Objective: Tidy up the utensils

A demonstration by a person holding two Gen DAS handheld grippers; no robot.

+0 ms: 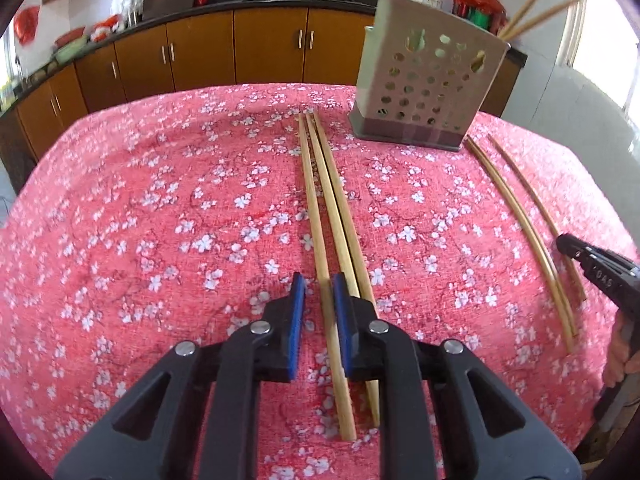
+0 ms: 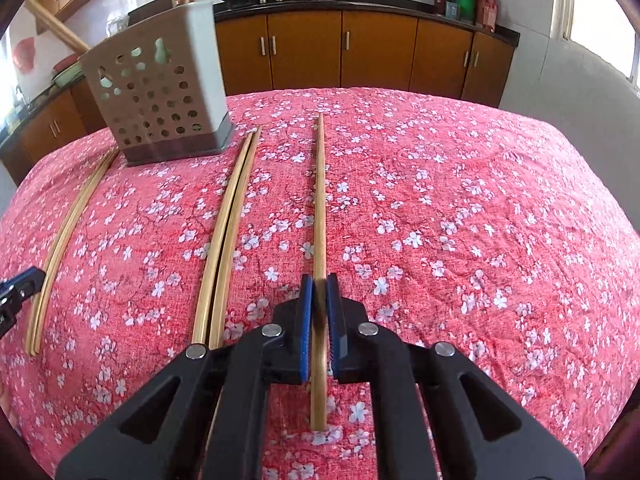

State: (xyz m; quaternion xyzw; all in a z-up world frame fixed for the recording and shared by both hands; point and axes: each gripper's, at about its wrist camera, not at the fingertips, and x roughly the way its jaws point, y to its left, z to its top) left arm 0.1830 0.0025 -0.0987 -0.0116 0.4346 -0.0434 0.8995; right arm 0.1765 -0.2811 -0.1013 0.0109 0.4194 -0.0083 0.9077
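1. The left wrist camera is looking forward and down along the left gripper [image 1: 319, 284], sitting close over the surface [image 1: 160, 208].
2. The right wrist camera is doing likewise along the right gripper [image 2: 319, 286].
3. Both are facing the perforated holder [image 1: 430, 76] and cabinets [image 1: 200, 52].

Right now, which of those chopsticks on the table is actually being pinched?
The lone chopstick farthest right: the right gripper is shut on it. The others lie loose on the tablecloth.
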